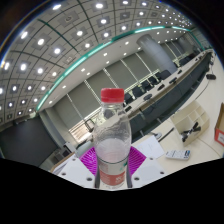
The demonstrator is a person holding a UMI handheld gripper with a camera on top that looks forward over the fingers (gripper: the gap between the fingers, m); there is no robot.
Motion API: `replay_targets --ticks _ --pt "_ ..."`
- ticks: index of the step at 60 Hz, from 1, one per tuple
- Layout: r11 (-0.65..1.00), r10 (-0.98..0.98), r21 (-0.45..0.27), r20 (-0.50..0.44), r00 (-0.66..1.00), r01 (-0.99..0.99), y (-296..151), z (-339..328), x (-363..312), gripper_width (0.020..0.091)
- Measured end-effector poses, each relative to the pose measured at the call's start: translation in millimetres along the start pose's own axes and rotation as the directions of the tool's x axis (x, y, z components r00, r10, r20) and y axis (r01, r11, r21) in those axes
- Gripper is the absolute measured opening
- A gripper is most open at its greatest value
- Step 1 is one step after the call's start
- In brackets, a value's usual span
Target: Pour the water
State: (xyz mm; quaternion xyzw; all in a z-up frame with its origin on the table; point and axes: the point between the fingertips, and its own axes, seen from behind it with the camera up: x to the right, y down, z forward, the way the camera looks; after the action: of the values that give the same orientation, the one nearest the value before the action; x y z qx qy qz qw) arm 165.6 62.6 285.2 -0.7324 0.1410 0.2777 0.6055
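You won't find any writing you can read here. The bottle point(112, 140) wears a red band low on its body, but whatever is printed on it is too small to make out, and nothing else carries legible text, numbers or signs.

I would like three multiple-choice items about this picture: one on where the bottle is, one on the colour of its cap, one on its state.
1. Where is the water bottle?
A. between the fingers of the gripper
B. far beyond them, on the long desk
C. lying on the floor

2. What colour is the cap?
A. blue
B. red
C. white

3. How is the bottle?
A. open, cap off
B. tipped on its side
C. upright, cap on

Answers: 1 A, the purple pads show at both sides of the bottle. 2 B, the cap on top is red. 3 C, the bottle stands straight and the cap sits on its neck.
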Motion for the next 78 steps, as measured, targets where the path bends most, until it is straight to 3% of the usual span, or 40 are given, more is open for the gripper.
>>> replay_targets --ticks 7,15,24,34,38,43,53,55,57,60,64,78 --pt "0.962 -0.266 0.037 -0.087 0.960 0.270 -25 -9 43 0.0361" --pt "0.886 -0.459 -0.027 -0.196 0.867 0.463 -11 -5 117 0.0359" --pt "0.854 -0.519 -0.132 -0.244 0.819 0.502 27 -10 185 0.0360" --pt "0.850 -0.525 -0.197 -0.252 0.813 0.488 69 -10 230 0.0362" --pt "0.843 -0.536 -0.209 -0.254 0.805 0.496 82 -7 243 0.0368" --pt "0.848 -0.530 -0.169 -0.253 0.809 0.503 77 -6 241 0.0364" --pt "0.840 -0.543 -0.192 -0.266 0.796 0.508 81 -10 242 0.0555" --pt "0.841 -0.539 -0.223 -0.264 0.800 0.493 88 -10 245 0.0672" --pt "0.846 -0.526 -0.256 -0.255 0.812 0.468 95 -13 243 0.0858" --pt "0.857 -0.501 -0.278 -0.253 0.828 0.434 99 -17 241 0.0825" --pt "0.862 -0.492 -0.288 -0.278 0.825 0.417 96 -27 239 0.0867" --pt "0.849 -0.511 -0.343 -0.333 0.792 0.403 87 -97 190 0.0856"
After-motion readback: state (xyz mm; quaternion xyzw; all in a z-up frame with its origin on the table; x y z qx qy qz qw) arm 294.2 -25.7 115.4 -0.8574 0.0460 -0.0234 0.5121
